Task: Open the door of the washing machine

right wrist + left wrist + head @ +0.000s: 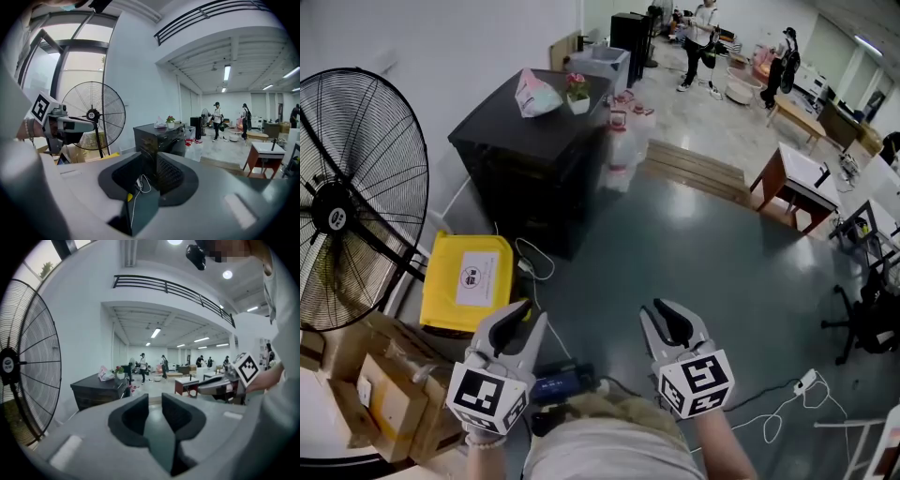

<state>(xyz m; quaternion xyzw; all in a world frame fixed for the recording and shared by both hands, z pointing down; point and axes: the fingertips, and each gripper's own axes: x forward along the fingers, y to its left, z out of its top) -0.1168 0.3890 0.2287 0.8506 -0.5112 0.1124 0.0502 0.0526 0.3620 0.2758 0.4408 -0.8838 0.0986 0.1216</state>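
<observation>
The jaws of both grippers stand apart with nothing between them. Bare floor shows through the gap of the left gripper (155, 401), and the black cabinet (159, 136) far ahead through that of the right gripper (150, 157). Both hover side by side near the person, over the grey floor (675, 253). A big fan (347, 197) and a yellow box (469, 281) stand to the left. No view shows the washing machine.
</observation>
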